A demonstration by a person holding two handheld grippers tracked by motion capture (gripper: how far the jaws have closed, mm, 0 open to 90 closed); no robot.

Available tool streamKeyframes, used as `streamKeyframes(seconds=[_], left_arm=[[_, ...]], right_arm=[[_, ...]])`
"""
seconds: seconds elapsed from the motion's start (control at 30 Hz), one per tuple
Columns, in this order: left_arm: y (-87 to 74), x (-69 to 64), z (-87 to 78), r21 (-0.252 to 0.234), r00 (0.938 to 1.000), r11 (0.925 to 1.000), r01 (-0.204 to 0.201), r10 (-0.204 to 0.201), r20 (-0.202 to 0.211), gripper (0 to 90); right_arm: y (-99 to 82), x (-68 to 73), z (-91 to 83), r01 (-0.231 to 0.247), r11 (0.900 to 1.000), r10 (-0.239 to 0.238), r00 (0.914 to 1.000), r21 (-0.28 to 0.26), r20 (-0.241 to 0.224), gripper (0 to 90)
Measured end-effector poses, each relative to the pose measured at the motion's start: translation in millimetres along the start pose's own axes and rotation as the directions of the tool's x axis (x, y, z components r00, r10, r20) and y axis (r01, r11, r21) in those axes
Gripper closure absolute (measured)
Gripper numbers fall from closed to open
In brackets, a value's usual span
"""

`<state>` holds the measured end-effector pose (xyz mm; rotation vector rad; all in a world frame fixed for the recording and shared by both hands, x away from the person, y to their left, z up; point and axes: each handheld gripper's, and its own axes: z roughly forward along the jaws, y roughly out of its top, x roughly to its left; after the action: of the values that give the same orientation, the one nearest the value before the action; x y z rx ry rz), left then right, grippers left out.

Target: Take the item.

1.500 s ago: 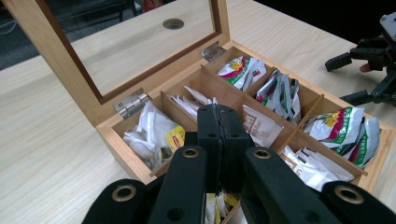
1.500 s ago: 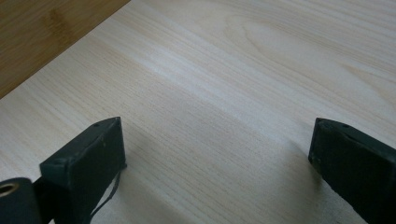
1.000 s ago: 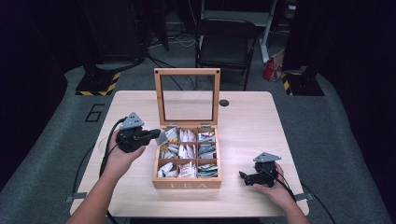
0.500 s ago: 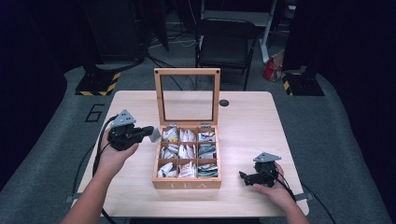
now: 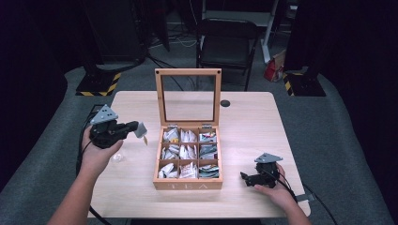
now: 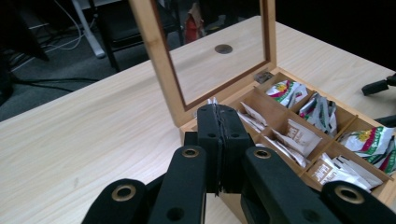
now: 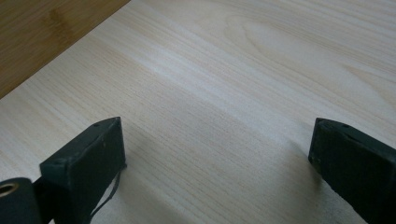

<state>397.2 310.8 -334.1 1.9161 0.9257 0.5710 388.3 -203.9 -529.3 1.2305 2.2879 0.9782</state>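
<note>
Left claw (image 5: 133, 127), mid-left, pinches a tea bag (image 5: 140, 131) we lifted from the box (image 5: 187, 183); next, we lower it onto the bench (image 5: 136, 187).

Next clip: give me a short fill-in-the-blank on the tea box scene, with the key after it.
1. The box has its glass lid standing ____.
2. The box is divided into ____ compartments.
3. The left gripper is shut on a ____, held left of the box.
4. The right gripper rests on the table with its jaws ____.

Missing words: open; nine; tea bag; open
</note>
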Motion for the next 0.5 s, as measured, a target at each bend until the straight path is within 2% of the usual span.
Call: streamKeyframes(seconds=[0.5], left_arm=[[-3.6,18.1,-19.2,-0.017,0.9983,0.9993,0.033,-0.033,-0.047,89.1]], right_arm=[[0.0,0.0,0.0,0.0,1.0,0.0,1.0,0.0,0.0,3.0]])
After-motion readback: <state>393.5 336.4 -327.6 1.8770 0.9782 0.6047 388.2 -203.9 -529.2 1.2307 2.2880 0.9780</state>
